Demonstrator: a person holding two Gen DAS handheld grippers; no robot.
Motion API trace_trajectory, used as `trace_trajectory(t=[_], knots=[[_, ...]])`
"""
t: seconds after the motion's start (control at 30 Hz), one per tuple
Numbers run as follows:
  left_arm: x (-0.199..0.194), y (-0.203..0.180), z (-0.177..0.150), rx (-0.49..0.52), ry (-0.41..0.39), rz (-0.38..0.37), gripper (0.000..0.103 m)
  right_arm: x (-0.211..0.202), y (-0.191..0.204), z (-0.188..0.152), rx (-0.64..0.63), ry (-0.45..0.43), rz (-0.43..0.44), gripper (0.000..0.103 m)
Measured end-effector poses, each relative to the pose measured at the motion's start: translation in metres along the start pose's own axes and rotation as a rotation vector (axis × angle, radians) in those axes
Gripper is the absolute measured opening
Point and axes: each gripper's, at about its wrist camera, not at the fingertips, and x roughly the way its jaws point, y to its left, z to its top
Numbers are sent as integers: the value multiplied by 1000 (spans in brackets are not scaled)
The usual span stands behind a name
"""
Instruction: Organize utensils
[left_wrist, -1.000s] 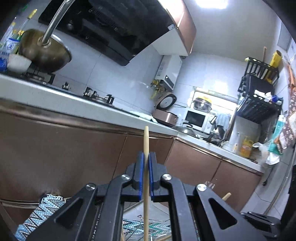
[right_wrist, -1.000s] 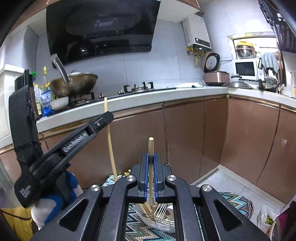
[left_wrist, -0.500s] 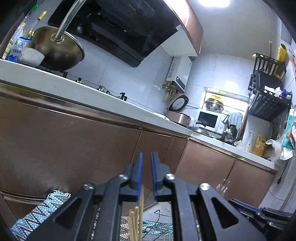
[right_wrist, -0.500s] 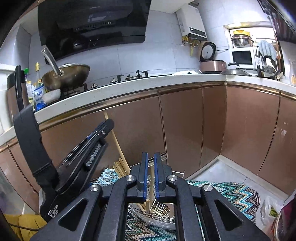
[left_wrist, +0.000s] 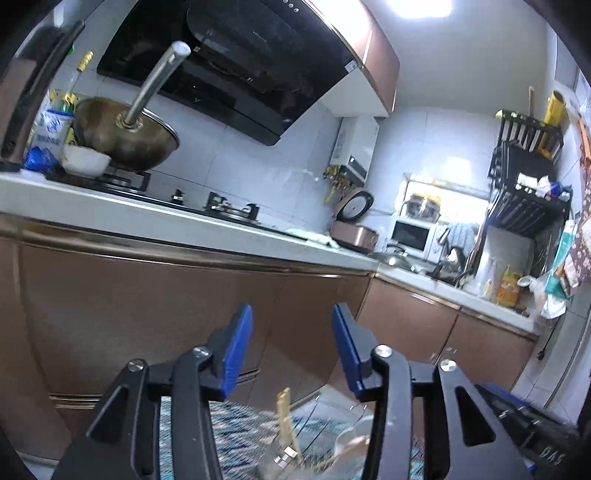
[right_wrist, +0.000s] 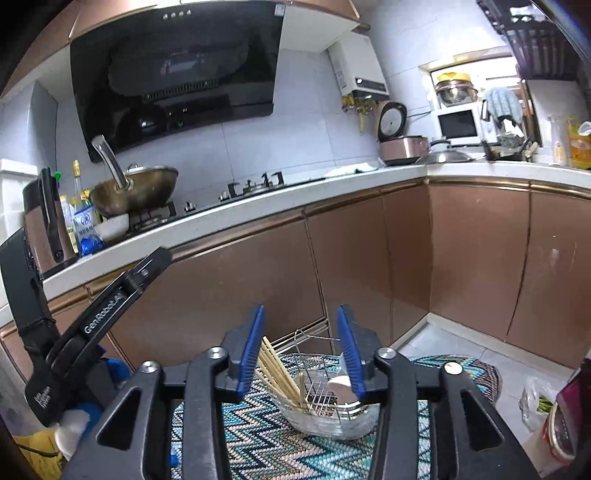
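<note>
The left gripper (right_wrist: 110, 314) appears at the left of the right wrist view, and in its own view (left_wrist: 291, 350) its jaws are opening, about half apart, with nothing between the blue pads; a blurred chopstick end (left_wrist: 286, 410) stands below and beyond them. To its right, the right gripper (right_wrist: 301, 350) has its jaws opening too, roughly half apart and gripping nothing. Seen through that gap, the chopsticks (right_wrist: 277, 369) lean together against the left side of the wire rack (right_wrist: 325, 391), which sits in a glass bowl (right_wrist: 332, 424) on a zigzag-patterned mat (right_wrist: 258, 443). A white spoon-like piece (right_wrist: 341, 382) rests at the rack's right side.

The step in hand looks like letting go after a drop into the rack. To do it well, both jaws should finish spreading before either hand draws away, and should lift clear without brushing the leaning sticks, since a nudge could tip them out of the rack or slide the bowl on the mat.

The mat lies on a pale tiled floor before bronze cabinet doors (right_wrist: 369, 258). Above runs a white counter (right_wrist: 295, 195) with a wok (right_wrist: 135, 192) on the gas hob at left, bottles beside it, a black range hood (right_wrist: 177, 77) overhead, and a rice cooker (right_wrist: 400, 146) and microwave (right_wrist: 458, 123) towards the right corner.
</note>
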Motion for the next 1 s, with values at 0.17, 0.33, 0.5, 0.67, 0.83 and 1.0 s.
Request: trace_trajectory(t=[0.17,0.33,0.5,0.67,0.83,1.0], knots=[[-40,5,13,26,37,34,47,-41,7,2,4,-33,-34,53],[-75,12,20,49,66,67,52,-78,18,-7,-9,-51,-71,62],[-105,17,21,53,111,60,54,-109,30,-19,-22,-77,-122,77],[-129,19,20,57,135,60,56,-134,38,-30,-37,-98,-168,90],[-154,22,19,64,140,68,57,-158,47,-41,-48,-122,-196,100],[-181,30,17,70,137,91,57,-177,59,-52,-59,-130,-201,103]])
